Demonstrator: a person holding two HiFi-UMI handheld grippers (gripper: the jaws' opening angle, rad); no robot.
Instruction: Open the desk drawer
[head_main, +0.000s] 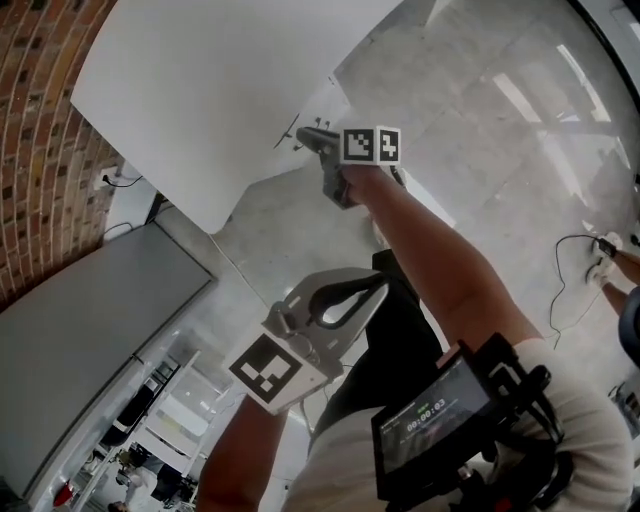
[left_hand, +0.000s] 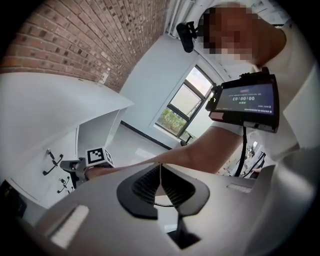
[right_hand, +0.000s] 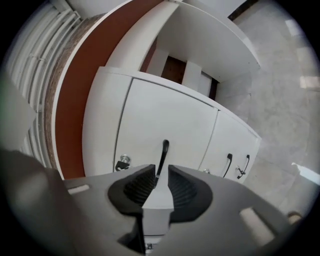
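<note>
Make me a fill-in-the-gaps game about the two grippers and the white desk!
1. The left gripper has its jaws ___, with nothing between them.
2. The handle that stands between the right gripper's parted jaws is coloured ___.
3. The wall beside the desk is made of ___.
Missing words: shut; black; brick.

The right hand-held gripper (head_main: 305, 135) is held out at arm's length, its tip at the white desk's (head_main: 200, 90) edge. The left hand-held gripper (head_main: 350, 295) is held behind it, near the body.
</note>
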